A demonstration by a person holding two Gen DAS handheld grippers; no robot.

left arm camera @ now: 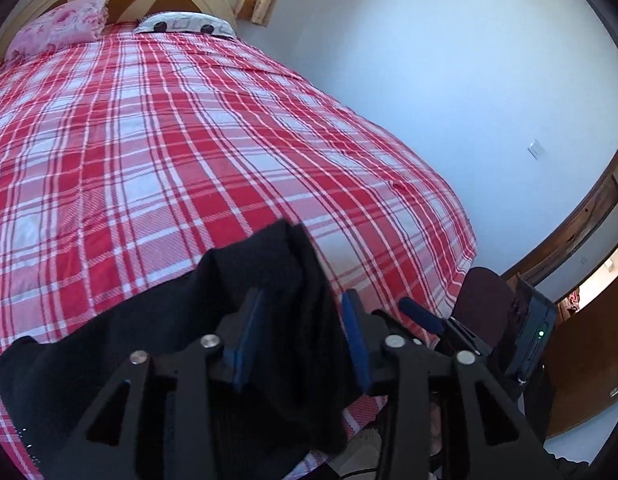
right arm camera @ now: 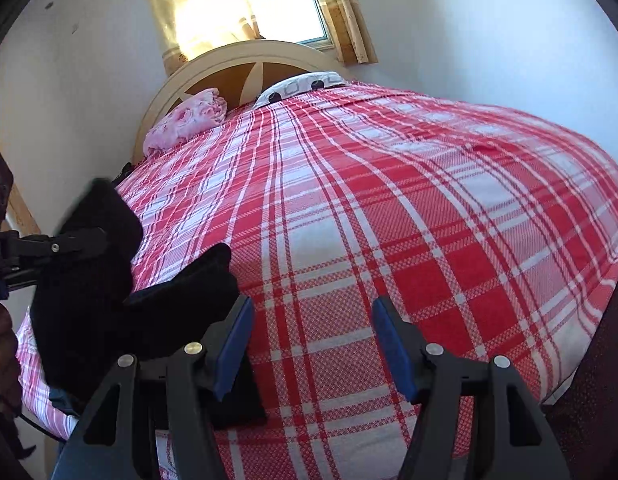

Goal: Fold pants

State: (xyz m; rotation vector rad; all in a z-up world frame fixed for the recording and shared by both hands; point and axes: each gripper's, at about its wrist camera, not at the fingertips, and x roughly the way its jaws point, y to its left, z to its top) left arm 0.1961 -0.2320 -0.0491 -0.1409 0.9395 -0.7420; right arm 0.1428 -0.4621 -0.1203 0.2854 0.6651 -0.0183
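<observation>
Plaid bed (right arm camera: 389, 240): left gripper (left arm camera: 305, 332) pinches black pants (left arm camera: 149, 344); right gripper (right arm camera: 313, 344) gapes empty.

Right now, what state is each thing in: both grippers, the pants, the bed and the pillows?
Left gripper: jaws partly closed around a bunch of black cloth.
Right gripper: open, nothing between its fingers.
Pants: black, bunched, one end lifted by the left gripper.
Plaid bedspread: spread flat.
Pink pillow: at the headboard.
Patterned pillow: lying flat at the headboard.

Black pants (left arm camera: 181, 344) run off the bottom edge, perhaps bunched, hiding the left gripper's (left arm camera: 301, 336) grip.
</observation>
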